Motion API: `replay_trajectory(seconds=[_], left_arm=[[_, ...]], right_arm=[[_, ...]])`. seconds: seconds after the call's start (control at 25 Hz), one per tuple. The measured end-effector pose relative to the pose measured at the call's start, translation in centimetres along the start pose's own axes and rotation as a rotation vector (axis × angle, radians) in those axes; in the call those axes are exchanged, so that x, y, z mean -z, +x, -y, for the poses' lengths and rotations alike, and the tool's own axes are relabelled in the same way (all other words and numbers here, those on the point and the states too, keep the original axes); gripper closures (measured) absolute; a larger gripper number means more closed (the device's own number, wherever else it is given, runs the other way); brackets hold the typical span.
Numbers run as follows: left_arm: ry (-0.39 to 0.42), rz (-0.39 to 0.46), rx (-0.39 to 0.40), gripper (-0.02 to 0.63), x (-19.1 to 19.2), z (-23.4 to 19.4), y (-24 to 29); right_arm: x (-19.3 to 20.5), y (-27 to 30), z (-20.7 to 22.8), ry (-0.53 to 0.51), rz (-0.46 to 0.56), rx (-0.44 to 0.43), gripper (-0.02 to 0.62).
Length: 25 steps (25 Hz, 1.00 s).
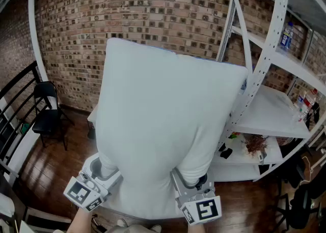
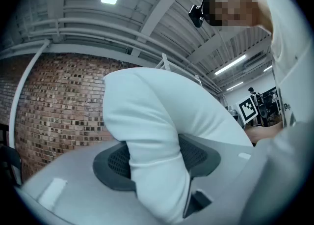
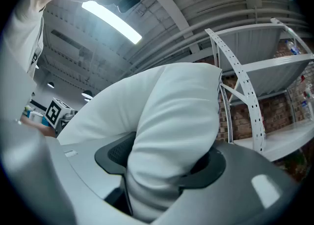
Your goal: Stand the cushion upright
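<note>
Plainly, the cushion (image 1: 163, 120) rises tall before the brick wall (image 1: 153, 8), its lower edge pinched at two spots: the left gripper (image 1: 105, 170) clamps one fold, the right gripper (image 1: 187, 180) another nearby. Right of it, the shelf rack (image 1: 270, 110) carries a bottle (image 1: 287, 34) on a higher shelf.
</note>
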State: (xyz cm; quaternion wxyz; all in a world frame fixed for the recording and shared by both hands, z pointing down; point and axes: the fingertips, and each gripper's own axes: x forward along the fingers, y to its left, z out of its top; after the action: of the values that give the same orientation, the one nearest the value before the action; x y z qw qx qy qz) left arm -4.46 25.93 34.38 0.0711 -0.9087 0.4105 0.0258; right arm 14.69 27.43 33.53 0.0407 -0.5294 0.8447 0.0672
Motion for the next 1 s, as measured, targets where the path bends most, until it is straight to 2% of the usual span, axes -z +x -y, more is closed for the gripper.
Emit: replay_trajectory(seconds=[0.52,0.76,1.0], left_arm=[[-0.016,-0.026,-0.037,0.337,1.8,1.8,2.8],[-0.019,-0.025,-0.04,0.337,2.9,-0.3,4.6],[-0.013,-0.013,-0.037,0.337,4.3,-5.0,6.8]], right_arm=[[1.9,0.3,3.7,0.016,-0.014,-0.048,0.308],[2.7,2.9,4.5,0.007,-0.016,-0.056,0.31],[4.2,8.0,4.7,-0.003,-0.005,-0.055,0.31]])
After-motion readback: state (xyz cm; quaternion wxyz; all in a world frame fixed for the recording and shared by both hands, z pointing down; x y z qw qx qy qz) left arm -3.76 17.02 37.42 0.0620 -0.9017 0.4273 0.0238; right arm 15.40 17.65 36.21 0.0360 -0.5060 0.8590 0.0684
